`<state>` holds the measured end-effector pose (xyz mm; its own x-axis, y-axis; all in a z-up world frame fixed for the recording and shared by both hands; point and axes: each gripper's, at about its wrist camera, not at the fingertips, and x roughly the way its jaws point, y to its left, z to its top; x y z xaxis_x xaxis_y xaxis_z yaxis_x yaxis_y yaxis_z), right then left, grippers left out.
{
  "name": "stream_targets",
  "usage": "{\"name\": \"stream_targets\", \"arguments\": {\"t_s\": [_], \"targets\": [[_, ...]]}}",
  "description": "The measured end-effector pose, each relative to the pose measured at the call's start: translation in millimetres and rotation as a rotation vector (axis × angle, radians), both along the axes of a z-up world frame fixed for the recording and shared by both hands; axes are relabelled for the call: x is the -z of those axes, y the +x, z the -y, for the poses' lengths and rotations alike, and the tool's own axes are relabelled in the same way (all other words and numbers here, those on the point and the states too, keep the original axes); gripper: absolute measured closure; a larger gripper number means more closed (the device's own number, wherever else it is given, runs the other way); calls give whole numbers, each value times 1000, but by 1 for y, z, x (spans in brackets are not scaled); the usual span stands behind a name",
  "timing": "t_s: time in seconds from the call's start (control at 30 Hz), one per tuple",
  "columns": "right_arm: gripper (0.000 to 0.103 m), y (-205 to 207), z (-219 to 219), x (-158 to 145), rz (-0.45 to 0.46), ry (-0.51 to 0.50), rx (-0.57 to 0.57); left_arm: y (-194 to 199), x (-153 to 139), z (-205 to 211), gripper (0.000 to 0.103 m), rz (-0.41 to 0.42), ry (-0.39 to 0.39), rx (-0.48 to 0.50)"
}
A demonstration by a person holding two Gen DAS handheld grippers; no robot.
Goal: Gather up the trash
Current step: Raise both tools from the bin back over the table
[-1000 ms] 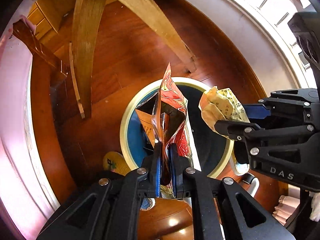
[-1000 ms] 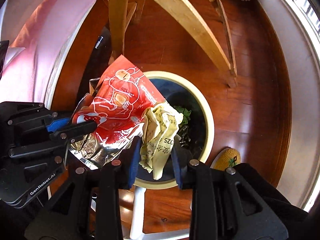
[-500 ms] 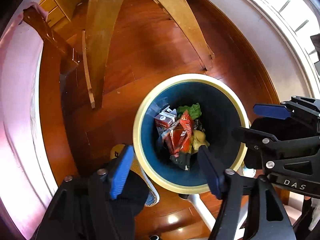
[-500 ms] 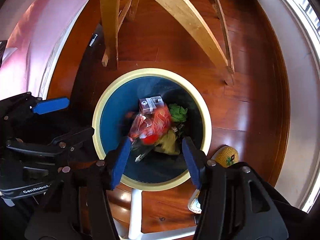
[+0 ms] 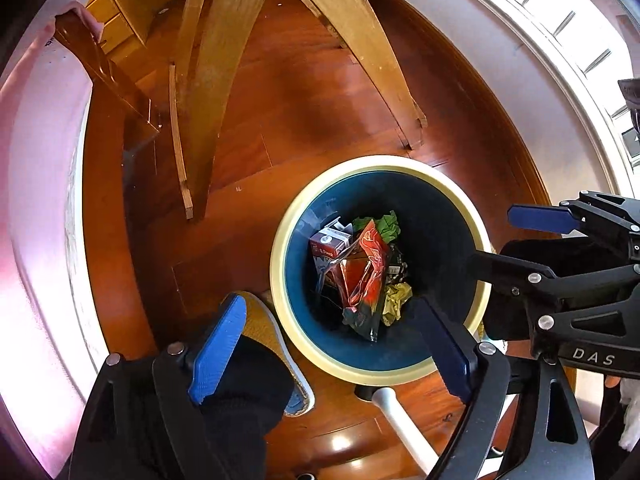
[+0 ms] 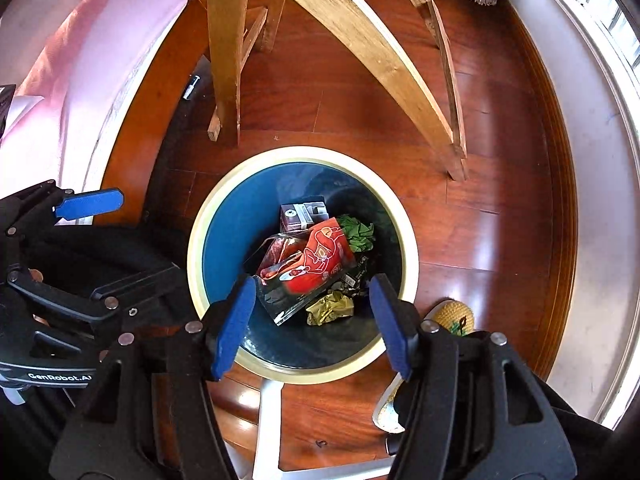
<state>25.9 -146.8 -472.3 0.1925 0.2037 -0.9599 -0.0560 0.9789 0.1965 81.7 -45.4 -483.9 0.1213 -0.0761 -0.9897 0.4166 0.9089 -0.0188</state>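
Note:
A round bin (image 5: 280,264) (image 6: 200,240) with a cream rim and dark blue inside stands on the wooden floor below both grippers. Inside lie a red foil snack bag (image 5: 366,272) (image 6: 316,262), a crumpled yellow wrapper (image 5: 396,302) (image 6: 330,308), a small drink carton (image 5: 328,244) (image 6: 300,214) and green crumpled paper (image 5: 384,226) (image 6: 358,234). My left gripper (image 5: 328,344) hangs over the bin's near rim, its jaws opening wide with nothing between them. My right gripper (image 6: 314,326) is above the bin too, jaws opening and empty.
Light wooden chair legs (image 5: 216,92) (image 6: 360,40) stand just beyond the bin. A yellow slipper (image 5: 264,328) (image 6: 454,314) on a person's foot sits beside the bin. A white metal stand leg (image 6: 268,420) lies near the bin's front. White wall base curves along the right.
Both grippers opened and let go: the red snack bag left the left gripper and the yellow wrapper left the right, and both now lie in the bin.

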Motion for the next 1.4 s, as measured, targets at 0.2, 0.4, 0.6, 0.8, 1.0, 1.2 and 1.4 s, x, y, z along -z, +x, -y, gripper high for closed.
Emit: {"name": "stream_targets", "arguments": {"t_s": [0.2,0.4,0.6,0.8,1.0,1.2,1.4], "targets": [[46,-6,-4,-14,32,-1,-14,-11,-13,-1,15,12,-10,9],[46,-20,-10,-46,89,0,-36,-32,-47,-1,15,61,-51,25],[46,-35,-13,-81,108,3,-50,-51,-87,-5,15,107,-89,26],[46,-54,-20,-129,125,-19,-118,-80,-139,-11,15,122,-149,50],[46,-69,-14,-184,150,6,-106,-111,-200,-17,15,161,-155,119],[46,-87,-12,-242,204,8,-139,-112,-268,-30,15,209,-173,126],[46,-85,-10,-320,317,-21,-171,-92,-347,-33,15,316,-179,144]]}}
